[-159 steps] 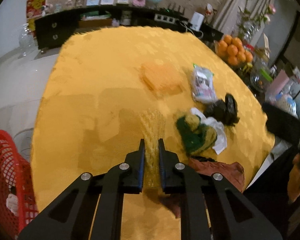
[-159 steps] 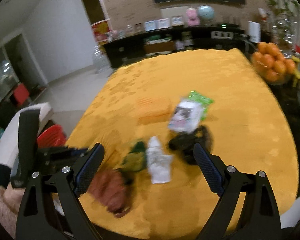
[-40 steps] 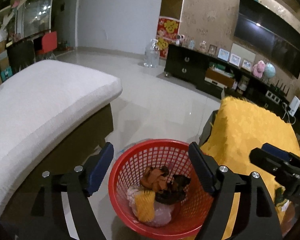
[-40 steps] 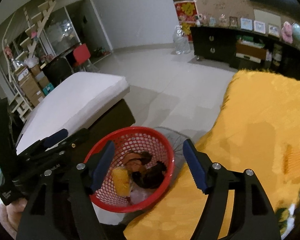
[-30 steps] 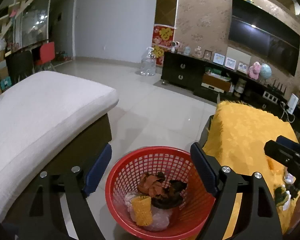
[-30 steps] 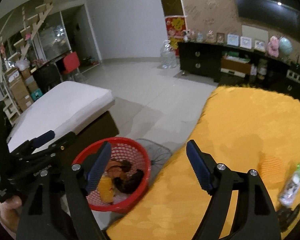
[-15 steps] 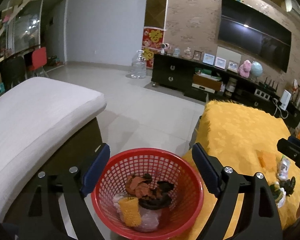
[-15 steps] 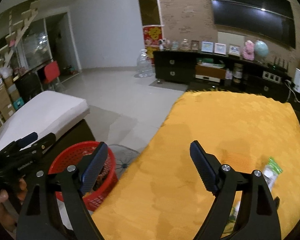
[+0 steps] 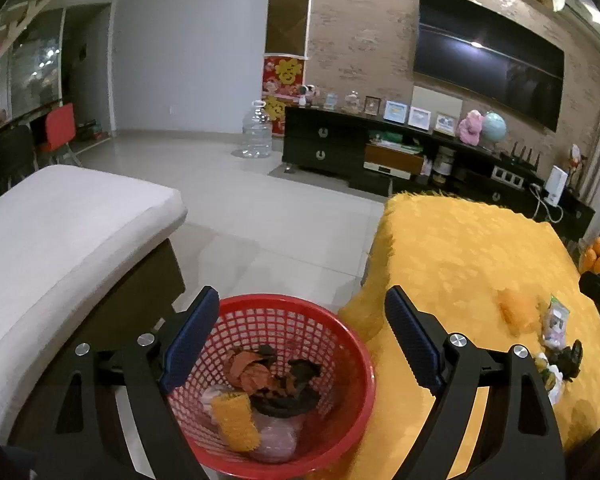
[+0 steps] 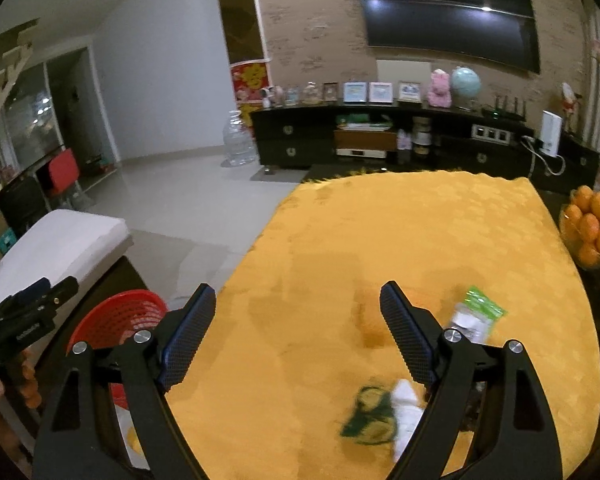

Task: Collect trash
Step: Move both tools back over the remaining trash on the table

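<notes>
Right claw (image 10: 296, 336) swung off round red mesh basket (image 10: 116, 316) to yellow-cloth surface (image 10: 380, 240); both claws wide, empty — more trash next.

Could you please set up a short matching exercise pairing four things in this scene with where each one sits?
Things:
1. red basket
2. yellow foam net
3. green-topped packet
4. oranges

Places:
A. lying on the yellow tablecloth
B. piled at the table's far right edge
C. on the floor beside the table
D. inside the basket with other trash

Pairs: 1-C, 2-D, 3-A, 4-B
</notes>
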Motion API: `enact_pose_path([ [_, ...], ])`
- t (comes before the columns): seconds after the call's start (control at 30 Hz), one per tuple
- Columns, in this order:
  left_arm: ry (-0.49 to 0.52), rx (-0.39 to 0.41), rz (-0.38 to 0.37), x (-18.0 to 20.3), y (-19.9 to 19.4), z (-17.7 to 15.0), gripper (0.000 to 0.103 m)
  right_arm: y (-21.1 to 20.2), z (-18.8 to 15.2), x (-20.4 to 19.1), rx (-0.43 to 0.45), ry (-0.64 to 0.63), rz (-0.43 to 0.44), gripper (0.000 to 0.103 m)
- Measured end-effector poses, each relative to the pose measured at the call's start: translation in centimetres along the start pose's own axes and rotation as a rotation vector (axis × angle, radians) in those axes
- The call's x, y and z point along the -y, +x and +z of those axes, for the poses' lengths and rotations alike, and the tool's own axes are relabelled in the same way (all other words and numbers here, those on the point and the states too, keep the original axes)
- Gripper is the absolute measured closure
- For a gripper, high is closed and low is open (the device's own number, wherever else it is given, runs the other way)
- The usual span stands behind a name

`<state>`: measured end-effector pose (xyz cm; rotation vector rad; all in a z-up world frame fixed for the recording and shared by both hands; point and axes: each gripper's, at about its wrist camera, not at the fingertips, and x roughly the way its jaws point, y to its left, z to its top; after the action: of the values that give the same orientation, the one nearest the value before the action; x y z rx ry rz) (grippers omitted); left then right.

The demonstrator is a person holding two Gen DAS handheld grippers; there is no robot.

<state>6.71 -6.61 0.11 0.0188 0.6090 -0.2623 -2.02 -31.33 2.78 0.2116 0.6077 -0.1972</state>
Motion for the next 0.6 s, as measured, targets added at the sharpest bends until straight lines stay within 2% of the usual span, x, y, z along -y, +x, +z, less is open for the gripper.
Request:
enact_pose_path([
  [0.37,0.059,-0.005,-0.062,3.5,0.0,-0.5,0.021,-2.1,-1.6,5.2,-0.002,0.089,-0.102,0.021],
  [0.6,0.144,-0.013,-0.128,7.4,0.0,-1.3,0.021,-3.2,-3.0,8.6,-0.016,0.148,-0.188,0.021],
])
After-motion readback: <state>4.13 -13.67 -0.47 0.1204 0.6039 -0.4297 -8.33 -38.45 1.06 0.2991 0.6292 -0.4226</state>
